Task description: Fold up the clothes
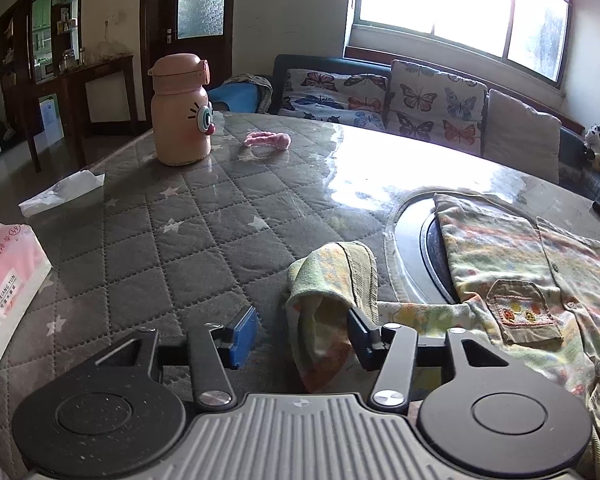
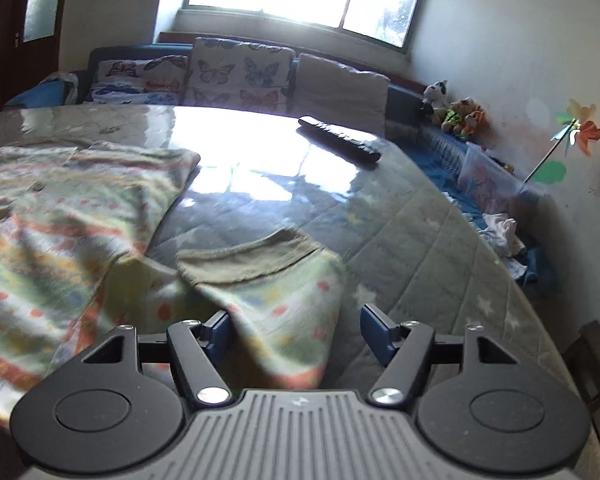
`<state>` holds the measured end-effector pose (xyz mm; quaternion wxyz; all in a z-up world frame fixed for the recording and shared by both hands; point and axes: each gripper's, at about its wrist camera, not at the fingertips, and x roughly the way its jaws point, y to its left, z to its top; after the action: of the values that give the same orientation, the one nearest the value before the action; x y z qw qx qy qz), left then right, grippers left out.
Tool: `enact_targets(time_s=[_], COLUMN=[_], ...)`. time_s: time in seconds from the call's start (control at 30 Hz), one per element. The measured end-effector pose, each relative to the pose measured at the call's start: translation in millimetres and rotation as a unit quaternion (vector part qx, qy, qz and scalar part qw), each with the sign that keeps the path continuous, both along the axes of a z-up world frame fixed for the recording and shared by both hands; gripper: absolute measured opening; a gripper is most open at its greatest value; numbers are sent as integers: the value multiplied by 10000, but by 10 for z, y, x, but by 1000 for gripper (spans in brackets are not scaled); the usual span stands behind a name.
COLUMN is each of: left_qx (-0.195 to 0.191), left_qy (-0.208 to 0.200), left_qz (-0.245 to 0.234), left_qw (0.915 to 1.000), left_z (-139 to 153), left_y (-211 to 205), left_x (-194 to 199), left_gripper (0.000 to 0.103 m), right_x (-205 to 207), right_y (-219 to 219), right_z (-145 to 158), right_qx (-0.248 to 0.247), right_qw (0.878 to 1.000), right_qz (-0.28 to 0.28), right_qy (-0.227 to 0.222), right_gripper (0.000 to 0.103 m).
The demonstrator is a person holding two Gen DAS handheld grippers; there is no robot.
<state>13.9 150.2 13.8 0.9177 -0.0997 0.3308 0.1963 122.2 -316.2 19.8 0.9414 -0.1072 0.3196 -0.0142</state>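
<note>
Your shirt (image 1: 540,280) is soft printed cloth, matt, with coarser ribbed cuffs (image 2: 248,258). The table (image 1: 204,216) wears quilted grey fabric under a glossy clear sheet that throws window glare. Your grippers' fingers (image 1: 242,334) look like matt black metal with blue rubbery pads. The bottle (image 1: 182,112) is smooth satin plastic. The tissue pack (image 1: 4,276) is shiny film.
</note>
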Motion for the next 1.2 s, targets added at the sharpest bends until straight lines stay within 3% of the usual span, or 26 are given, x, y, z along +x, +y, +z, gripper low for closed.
enact_targets(time_s=[0.17,0.3,0.43,0.7,0.87,1.07,1.2], left_qx=[50,117,210,386,571,464,707], left_qy=[27,53,62,91,118,-18,-102], left_qz=[46,74,102,65,55,661,884], left_qw=[10000,9999,9997,9992,9983,9967,9935], left_z=[-7,-17,-7,-9,-18,28,94], left_y=[12,10,0,-30,-20,251,372], left_x=[35,56,64,93,145,142,52], left_gripper=[60,64,69,84,87,87,88], right_x=[-56,-157,-261,-298,-192,-123,-118], right_y=[-357,-738,-897,-695,-495,-408,-396], right_z=[228,205,74,118,25,-68,-111], right_qx=[173,588,625,681,666,722,752], right_qw=[9973,9920,9870,9922,9950,9952,9949], right_qz=[-575,-1080,-1475,-1036,-739,-654,-654], right_qy=[-426,-287,-123,-145,-3,136,161], right_gripper=[75,77,77,80,81,82,85])
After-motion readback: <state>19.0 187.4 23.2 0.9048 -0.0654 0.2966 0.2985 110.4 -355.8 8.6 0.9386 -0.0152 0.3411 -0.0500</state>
